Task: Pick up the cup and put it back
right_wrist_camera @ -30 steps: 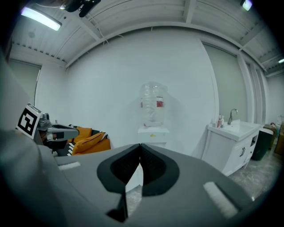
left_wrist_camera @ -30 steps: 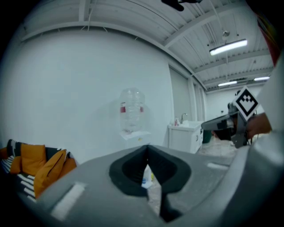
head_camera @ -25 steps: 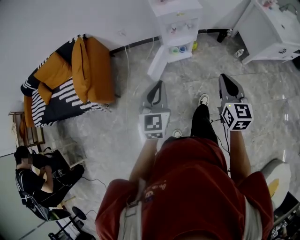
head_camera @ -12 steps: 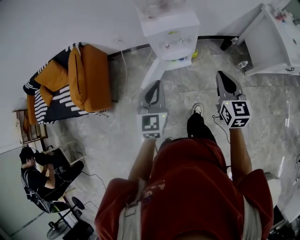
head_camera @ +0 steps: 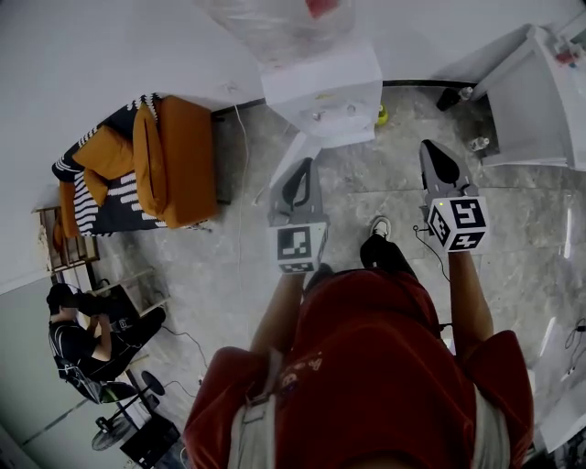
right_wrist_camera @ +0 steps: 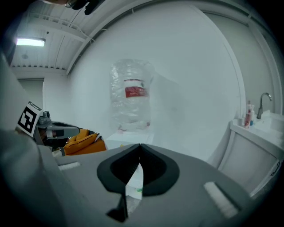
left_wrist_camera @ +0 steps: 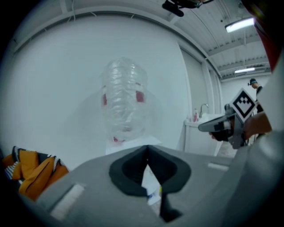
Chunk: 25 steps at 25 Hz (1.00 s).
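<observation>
No cup shows plainly. A white water dispenser (head_camera: 320, 87) with a clear bottle (head_camera: 275, 20) on top stands against the wall ahead; its cup shelf is hidden under its top in the head view. My left gripper (head_camera: 298, 171) and right gripper (head_camera: 433, 151) are held side by side, pointing at the dispenser, both shut with nothing in them. In the left gripper view the shut left gripper (left_wrist_camera: 147, 149) lines up below the bottle (left_wrist_camera: 123, 103), with small blue and yellow bits of the dispenser front showing behind it. In the right gripper view the shut right gripper (right_wrist_camera: 140, 146) also faces the bottle (right_wrist_camera: 132, 95).
An orange armchair with a striped blanket (head_camera: 160, 160) stands left of the dispenser. A white sink cabinet (head_camera: 540, 96) is at the right, with a small bottle (head_camera: 476, 144) on the floor beside it. A seated person (head_camera: 87, 339) is at the lower left. A cable runs along the floor (head_camera: 247, 137).
The person has stepped toward the dispenser, which now sits closer and larger; its shelf with coloured cups has slipped out of the head view. Both grippers stay shut and level.
</observation>
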{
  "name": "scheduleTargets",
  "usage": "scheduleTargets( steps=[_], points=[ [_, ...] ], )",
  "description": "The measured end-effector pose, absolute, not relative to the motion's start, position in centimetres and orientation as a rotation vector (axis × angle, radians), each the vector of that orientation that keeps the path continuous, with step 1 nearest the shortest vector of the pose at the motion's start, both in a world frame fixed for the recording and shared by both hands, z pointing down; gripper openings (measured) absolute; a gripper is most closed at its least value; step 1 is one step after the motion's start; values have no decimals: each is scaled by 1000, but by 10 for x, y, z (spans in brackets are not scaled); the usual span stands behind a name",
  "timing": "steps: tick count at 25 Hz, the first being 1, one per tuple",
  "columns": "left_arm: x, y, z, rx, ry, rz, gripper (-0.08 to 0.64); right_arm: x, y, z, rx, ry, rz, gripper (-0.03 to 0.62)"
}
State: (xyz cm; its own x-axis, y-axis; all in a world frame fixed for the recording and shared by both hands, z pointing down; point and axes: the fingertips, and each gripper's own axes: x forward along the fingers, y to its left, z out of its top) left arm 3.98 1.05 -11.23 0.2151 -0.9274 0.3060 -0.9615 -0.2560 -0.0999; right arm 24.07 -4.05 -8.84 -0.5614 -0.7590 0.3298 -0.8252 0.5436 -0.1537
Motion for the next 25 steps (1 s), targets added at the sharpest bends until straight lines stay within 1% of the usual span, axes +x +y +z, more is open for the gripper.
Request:
scheduleTargets(
  steps=[5,11,15,25],
  points=[
    [51,-16,-113,2347,-1846,498,2,242,-68,-88,1324,-2557,386,0],
    [34,-28,-104,2375,-1831,497,2,218,-76,-83,1350,-2542,331,0],
    [8,-23,-96,2405,-1762,428,2,188,-61,-74,1409,-2496,324,0],
    [-85,2,-27,2424,-1553,503,2,103,-16,-12,1533,-2334,508,0]
  ],
)
